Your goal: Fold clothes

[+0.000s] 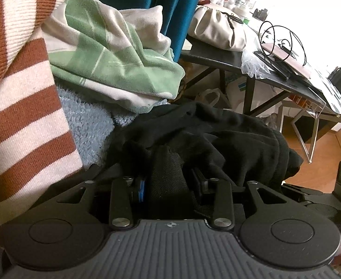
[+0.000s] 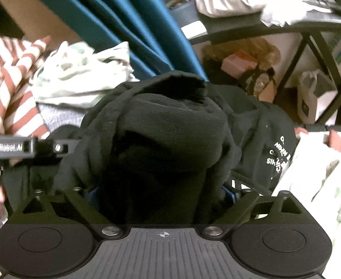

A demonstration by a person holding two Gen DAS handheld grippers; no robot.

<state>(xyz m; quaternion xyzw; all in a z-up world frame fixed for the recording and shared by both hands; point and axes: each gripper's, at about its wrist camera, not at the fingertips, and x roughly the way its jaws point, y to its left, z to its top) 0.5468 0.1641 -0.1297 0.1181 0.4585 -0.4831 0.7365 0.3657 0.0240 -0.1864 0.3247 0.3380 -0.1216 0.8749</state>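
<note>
A cluttered black desk stands behind the black garment, which lies bunched with no clear long axis beside a green-and-white cloth. The left tool and the right tool each pinch a fold of it.

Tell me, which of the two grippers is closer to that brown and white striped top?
Left. The left gripper, clamped on the black garment, sits right beside the striped top. The right gripper holds the same garment farther away.
</note>
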